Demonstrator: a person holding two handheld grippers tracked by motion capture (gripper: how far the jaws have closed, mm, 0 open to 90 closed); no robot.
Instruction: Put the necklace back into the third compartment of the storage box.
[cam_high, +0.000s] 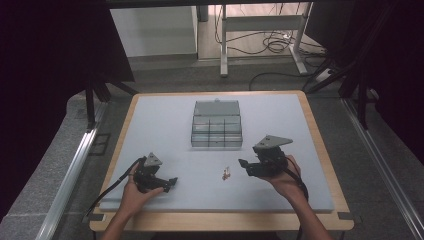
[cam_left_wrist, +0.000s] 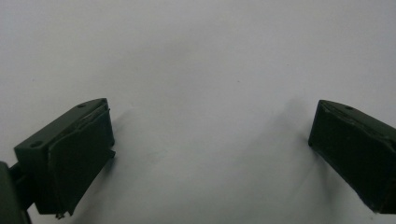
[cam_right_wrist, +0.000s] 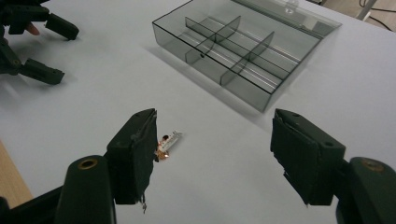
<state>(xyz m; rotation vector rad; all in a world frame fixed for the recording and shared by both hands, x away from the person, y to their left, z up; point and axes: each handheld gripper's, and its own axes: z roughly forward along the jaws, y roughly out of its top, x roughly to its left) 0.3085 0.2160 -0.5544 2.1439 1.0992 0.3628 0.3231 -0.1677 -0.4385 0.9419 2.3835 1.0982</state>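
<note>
A small red, white and orange piece (cam_high: 226, 173) lies on the pale mat between the two hands. In the right gripper view the small piece (cam_right_wrist: 168, 142) lies on the mat just beyond the left jaw, partly hidden behind its edge. My right gripper (cam_high: 243, 167) hovers to the piece's right, pointing left, and the right gripper (cam_right_wrist: 215, 126) is open with nothing between its jaws. My left gripper (cam_high: 171, 183) rests low on the mat at the front left. Its own view has the left gripper (cam_left_wrist: 210, 140) open wide over bare mat.
A clear grey compartment box (cam_high: 216, 125) with its lid laid back sits at mid-table; the compartments of the box (cam_right_wrist: 243, 46) hold nothing that I can see. The left gripper (cam_right_wrist: 63, 51) lies at the far left. The wooden table edge (cam_high: 220, 220) runs along the front.
</note>
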